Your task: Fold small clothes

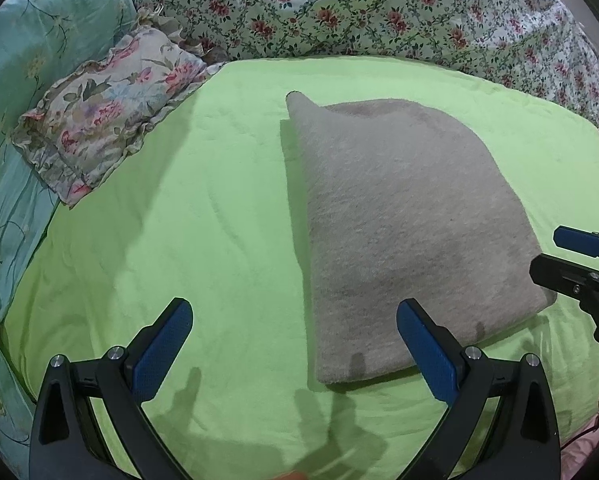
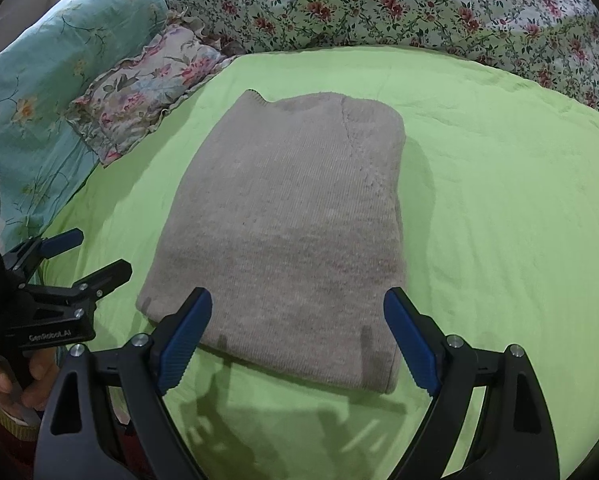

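Green bedsheet (image 2: 499, 208), grey folded knit garment (image 2: 291, 216) lying flat at its centre.
Apparently folded, it needs no grip: the right gripper (image 2: 297, 334) hangs wide open at its six o'clock edge, the left gripper (image 1: 293, 346) open and empty at eight o'clock.

Bed cover: green blanket (image 1: 219, 208)
Far side: rose-print quilt (image 1: 379, 12)
Left: ruffled floral pillow (image 1: 111, 116), teal pillow (image 1: 51, 28)

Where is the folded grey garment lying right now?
The folded grey garment lies flat on the green blanket, centre in the right wrist view and right of centre in the left wrist view, with the ruffled floral pillow beyond its far left corner.
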Available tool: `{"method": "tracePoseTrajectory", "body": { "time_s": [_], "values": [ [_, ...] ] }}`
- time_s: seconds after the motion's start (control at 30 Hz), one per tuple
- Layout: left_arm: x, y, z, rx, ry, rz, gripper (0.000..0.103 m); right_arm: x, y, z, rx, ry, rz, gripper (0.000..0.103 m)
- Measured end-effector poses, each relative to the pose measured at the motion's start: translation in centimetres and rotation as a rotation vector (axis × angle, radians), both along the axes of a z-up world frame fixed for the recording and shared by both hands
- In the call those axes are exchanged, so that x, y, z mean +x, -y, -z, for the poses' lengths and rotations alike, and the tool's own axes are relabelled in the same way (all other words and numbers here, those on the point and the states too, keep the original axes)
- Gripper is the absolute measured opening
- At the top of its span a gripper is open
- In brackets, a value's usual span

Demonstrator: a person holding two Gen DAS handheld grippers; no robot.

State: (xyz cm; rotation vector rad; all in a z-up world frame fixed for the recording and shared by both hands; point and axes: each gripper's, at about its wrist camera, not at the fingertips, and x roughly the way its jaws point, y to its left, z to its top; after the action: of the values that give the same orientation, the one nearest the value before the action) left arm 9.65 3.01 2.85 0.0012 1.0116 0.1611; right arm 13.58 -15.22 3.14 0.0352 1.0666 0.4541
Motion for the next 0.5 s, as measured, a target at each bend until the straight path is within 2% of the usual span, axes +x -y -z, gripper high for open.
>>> {"method": "tracePoseTrajectory", "body": {
  "time_s": [0.5],
  "values": [
    [-0.14,0.27,-0.32,-0.010,0.011,0.010,0.102,-0.02,-0.27,-0.02,0.009,0.001,0.005,0.088]
  ]
}}
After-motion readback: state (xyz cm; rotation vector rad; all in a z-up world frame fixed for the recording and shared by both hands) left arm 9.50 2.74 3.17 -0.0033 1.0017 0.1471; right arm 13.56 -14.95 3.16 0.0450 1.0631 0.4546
